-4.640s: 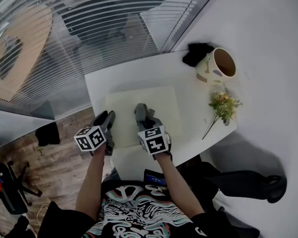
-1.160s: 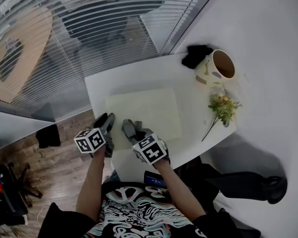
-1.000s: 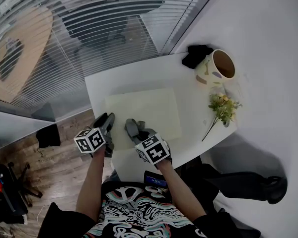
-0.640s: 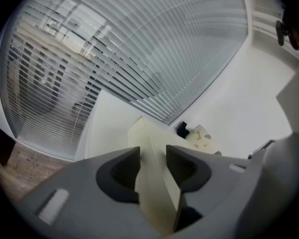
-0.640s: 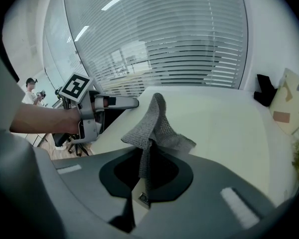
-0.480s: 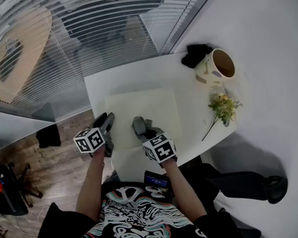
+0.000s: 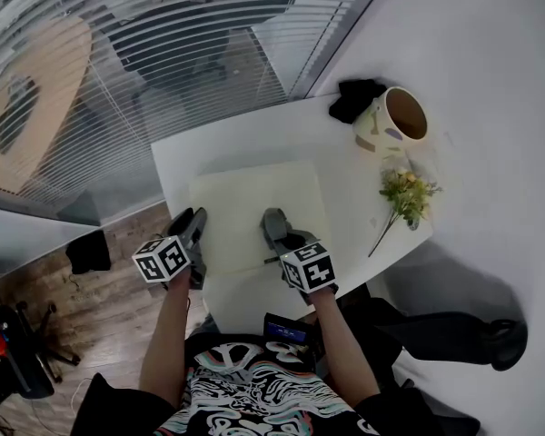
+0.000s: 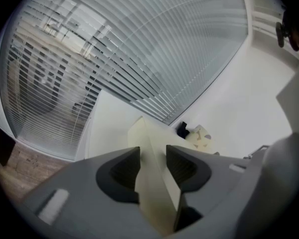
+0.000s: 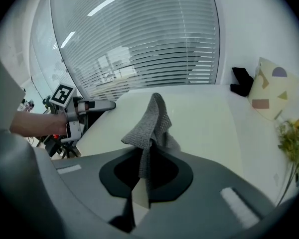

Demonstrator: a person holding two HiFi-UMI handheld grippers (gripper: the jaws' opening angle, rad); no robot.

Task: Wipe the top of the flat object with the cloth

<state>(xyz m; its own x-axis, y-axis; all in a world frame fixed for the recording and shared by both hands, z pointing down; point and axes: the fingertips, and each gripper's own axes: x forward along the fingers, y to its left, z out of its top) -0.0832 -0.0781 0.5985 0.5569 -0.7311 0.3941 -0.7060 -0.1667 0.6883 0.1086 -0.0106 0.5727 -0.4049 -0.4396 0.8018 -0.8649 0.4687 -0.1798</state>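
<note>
Fingers (image 9: 172, 177) of right gripper (image 9: 145, 158) pinch cloth (image 9: 150, 119); left gripper (image 8: 152, 164) pinches flat board (image 7: 254, 200).

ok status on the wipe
Left gripper shut on edge of pale flat board. Right gripper shut on grey knitted cloth over the board. Patterned mug, flower sprig off to side.

white table (image 7: 220, 142) at centre. slatted blinds (image 7: 100, 143) over glass fill upper left; office chair (image 7: 204, 16) and round wooden table (image 7: 32, 94) behind them. wood floor (image 7: 36, 289) lower left. plain white wall (image 7: 490, 71) right.
</note>
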